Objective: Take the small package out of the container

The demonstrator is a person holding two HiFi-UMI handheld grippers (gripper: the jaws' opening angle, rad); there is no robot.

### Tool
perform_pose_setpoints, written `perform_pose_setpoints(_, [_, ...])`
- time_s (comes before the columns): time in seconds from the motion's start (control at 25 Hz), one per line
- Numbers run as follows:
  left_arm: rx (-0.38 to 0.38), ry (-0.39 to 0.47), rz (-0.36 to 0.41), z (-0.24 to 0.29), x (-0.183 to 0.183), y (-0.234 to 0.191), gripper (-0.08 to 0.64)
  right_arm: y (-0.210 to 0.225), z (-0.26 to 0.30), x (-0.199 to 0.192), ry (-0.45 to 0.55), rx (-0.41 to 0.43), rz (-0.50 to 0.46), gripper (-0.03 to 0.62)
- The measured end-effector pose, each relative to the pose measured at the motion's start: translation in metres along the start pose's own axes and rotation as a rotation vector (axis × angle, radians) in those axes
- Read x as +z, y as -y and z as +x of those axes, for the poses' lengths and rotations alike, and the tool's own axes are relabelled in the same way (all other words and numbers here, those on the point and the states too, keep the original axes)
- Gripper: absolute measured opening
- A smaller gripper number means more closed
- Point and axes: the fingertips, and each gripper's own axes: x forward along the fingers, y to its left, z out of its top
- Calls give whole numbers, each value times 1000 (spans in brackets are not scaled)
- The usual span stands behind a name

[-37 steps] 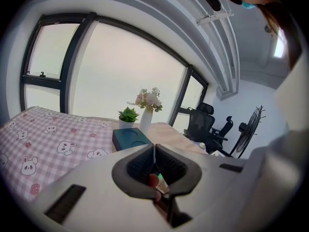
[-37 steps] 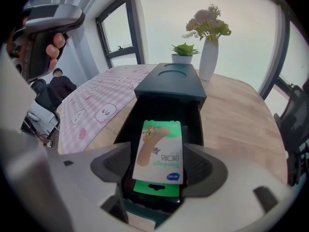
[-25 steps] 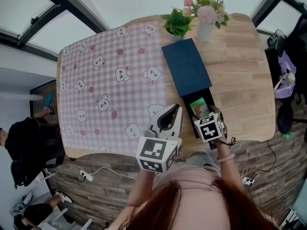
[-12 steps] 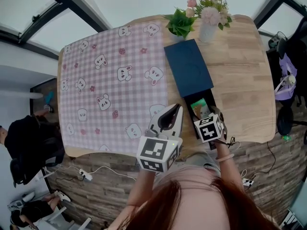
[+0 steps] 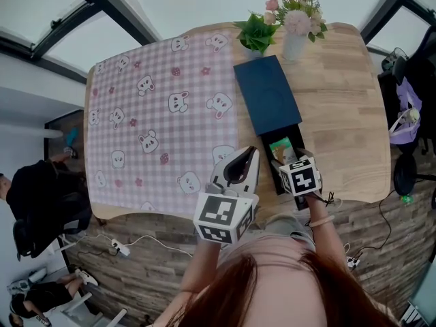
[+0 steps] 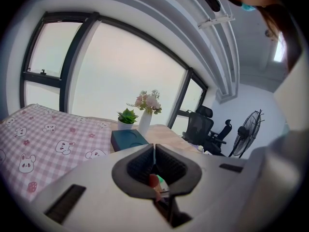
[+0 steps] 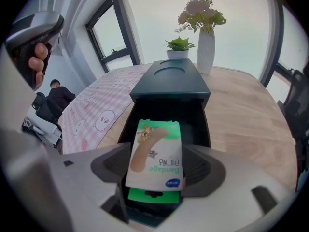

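Right gripper view shows your right claw (image 7: pixel 158 169) pinching the package (image 7: pixel 157 151) by its sides, tilted up over the open drawer (image 7: pixel 198 122) of the dark container (image 7: pixel 170 76) on the worktop (image 7: pixel 241 105). Your left claw (image 6: pixel 154 149) is pressed together with nothing in it, held above the worktop's near edge, just left of the drawer.

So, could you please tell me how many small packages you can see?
2. The bandage package is held between the right gripper's jaws above the drawer; a green package lies under it inside the drawer. Others may be hidden beneath.
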Motion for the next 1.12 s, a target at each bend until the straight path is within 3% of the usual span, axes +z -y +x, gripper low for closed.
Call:
perform_pose_setpoints(0.8, [62, 36, 20, -34, -8, 29, 17, -19, -18, -4, 87, 121, 14, 324])
perform_pose_setpoints(1.12, [76, 44, 31, -41, -11, 38, 17, -21, -26, 1, 164, 164, 45, 324])
